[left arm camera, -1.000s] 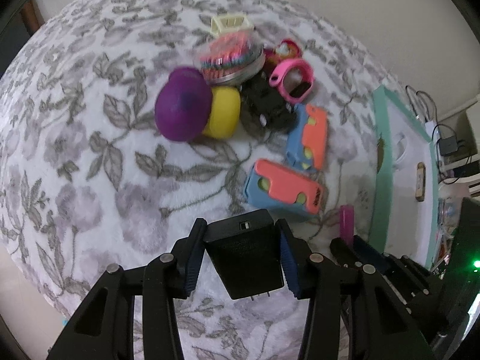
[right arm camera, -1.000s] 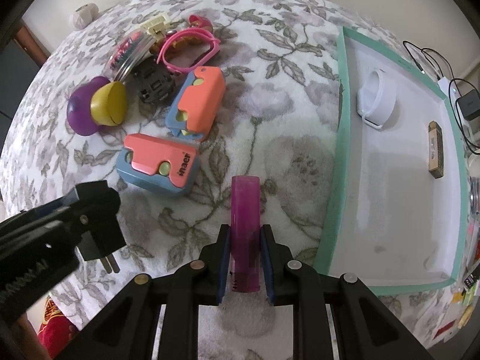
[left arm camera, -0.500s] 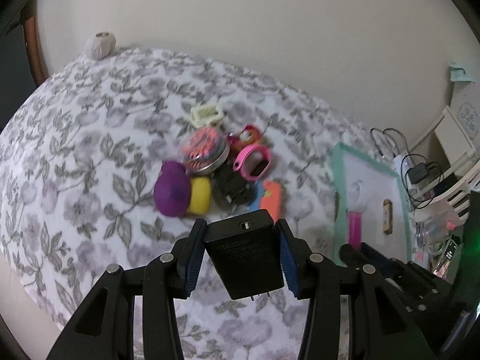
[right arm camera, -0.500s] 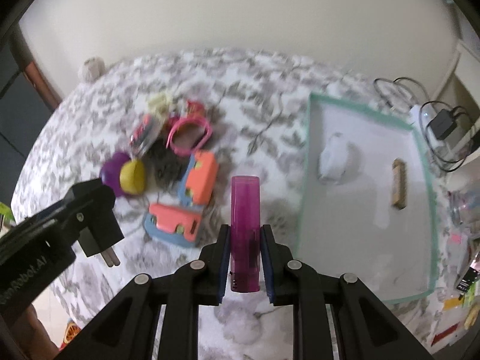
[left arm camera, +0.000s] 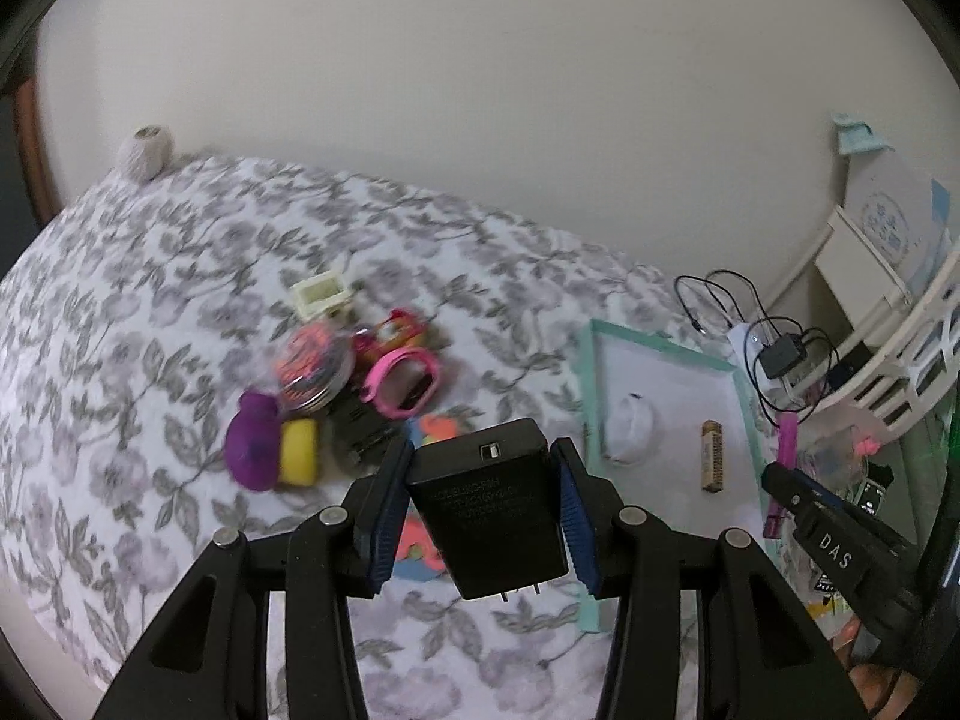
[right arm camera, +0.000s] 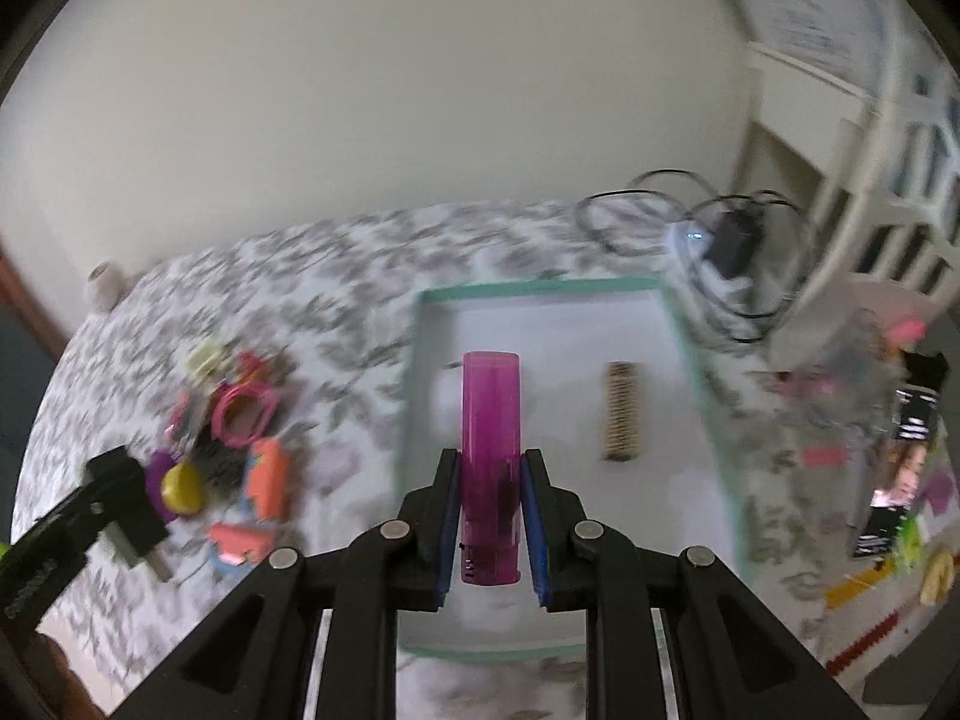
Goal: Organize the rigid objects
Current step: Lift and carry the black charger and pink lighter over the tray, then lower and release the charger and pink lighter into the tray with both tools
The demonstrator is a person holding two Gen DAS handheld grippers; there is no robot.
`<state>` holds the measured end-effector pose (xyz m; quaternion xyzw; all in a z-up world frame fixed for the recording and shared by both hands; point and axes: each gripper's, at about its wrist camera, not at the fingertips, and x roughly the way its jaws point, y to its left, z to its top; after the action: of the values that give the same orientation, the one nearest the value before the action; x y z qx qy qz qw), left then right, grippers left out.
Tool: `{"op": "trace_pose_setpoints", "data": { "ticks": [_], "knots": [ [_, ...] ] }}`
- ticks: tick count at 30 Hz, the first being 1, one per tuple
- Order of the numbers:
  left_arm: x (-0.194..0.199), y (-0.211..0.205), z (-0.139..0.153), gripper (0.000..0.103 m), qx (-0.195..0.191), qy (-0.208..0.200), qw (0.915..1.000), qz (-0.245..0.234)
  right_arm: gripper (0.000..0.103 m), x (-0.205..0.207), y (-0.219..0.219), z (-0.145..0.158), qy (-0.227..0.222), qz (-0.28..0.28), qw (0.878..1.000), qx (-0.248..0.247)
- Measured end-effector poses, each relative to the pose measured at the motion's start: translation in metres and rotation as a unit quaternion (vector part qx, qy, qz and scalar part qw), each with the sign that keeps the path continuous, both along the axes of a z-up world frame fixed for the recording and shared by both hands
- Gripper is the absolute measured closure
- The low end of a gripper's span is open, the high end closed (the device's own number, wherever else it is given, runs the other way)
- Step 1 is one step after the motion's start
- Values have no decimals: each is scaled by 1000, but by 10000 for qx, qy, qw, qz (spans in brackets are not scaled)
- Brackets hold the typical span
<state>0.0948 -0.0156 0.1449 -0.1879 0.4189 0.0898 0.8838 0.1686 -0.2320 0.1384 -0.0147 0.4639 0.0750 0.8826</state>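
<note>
Black charger (left arm camera: 489, 504) sits squeezed in the left tool (left arm camera: 485, 516), while the right tool (right arm camera: 491, 531) pinches a pink tube (right arm camera: 489, 462) above the green-edged tray (right arm camera: 543, 290).

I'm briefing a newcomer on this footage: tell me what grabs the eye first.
The left gripper clamps a black USB wall charger above the floral blanket, and the right gripper clamps a translucent magenta lighter over the white, teal-rimmed tray. On the blanket, left of the tray, lies a bright heap of toys around a pink wristband.
</note>
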Motion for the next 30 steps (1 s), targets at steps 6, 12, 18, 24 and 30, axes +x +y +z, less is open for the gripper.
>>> {"op": "trace_pose_setpoints", "data": {
  "ticks": [6, 12, 18, 24, 30],
  "knots": [
    [24, -36, 7, 55, 73, -22, 9993, -377, 82, 15, -36, 2, -84, -436, 9990, -71],
    [42, -79, 9, 55, 221, -81, 9964, -814, 82, 21, -55, -6, -78, -620, 9979, -196],
    [58, -109, -19, 55, 410, 162, 9927, -1126, 82, 29, -70, -35, 225, -753, 9968, -140],
    [70, -120, -66, 55, 316, 676, 9898, -1213, 82, 35, -81, -65, 589, -868, 9942, -229],
    [74, -135, -92, 55, 365, 989, 9844, -1409, 82, 38, -82, -93, 937, -860, 9913, -333]
  ]
}}
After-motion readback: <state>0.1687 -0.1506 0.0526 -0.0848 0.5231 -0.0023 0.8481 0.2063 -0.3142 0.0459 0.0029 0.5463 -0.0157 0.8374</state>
